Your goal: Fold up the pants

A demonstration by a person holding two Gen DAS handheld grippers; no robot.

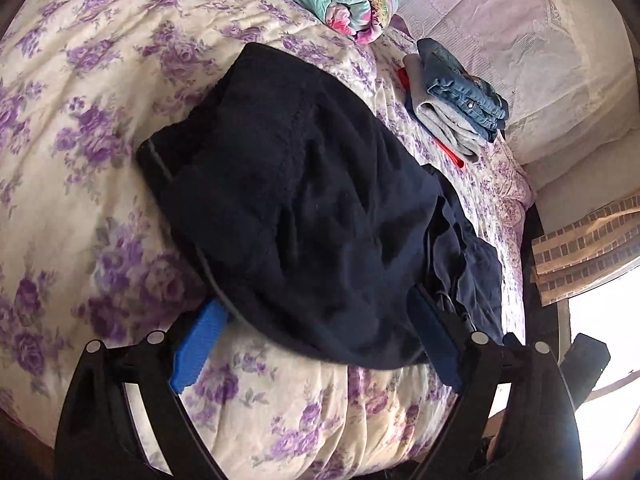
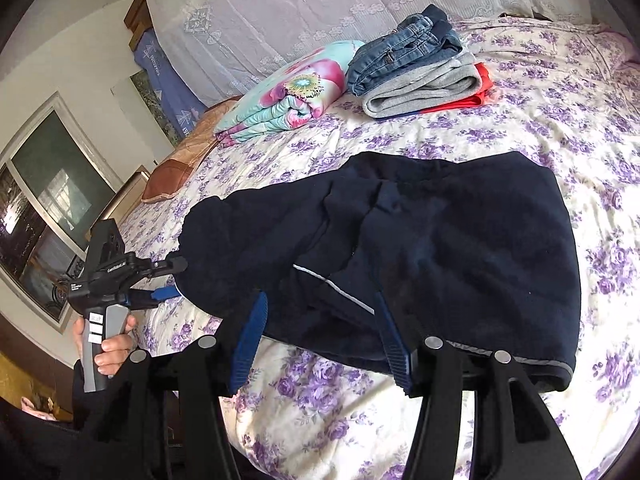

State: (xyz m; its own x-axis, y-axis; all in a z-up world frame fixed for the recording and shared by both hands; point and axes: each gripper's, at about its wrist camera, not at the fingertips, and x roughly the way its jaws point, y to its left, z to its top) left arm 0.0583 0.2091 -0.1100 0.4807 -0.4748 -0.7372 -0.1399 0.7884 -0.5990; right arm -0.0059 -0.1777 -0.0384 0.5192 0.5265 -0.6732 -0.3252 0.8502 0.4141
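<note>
Dark navy fleece pants [image 1: 304, 208] lie folded over on the floral bed cover; they also show in the right wrist view [image 2: 440, 248], with a thin grey stripe along one seam. My left gripper [image 1: 320, 320] is open, its blue fingers [image 1: 196, 352] set wide at the near edge of the pants, holding nothing. It also shows from the side in the right wrist view [image 2: 168, 280], at the pants' left end. My right gripper [image 2: 320, 320] is open, its fingertips [image 2: 252, 332] at the pants' near edge by the stripe.
A stack of folded clothes, jeans on grey and red items [image 2: 416, 76], sits further up the bed; it also shows in the left wrist view [image 1: 460, 100]. A folded floral quilt [image 2: 288, 92] lies beside it. The lace-covered headboard [image 2: 320, 8] is behind. The bed edge is near.
</note>
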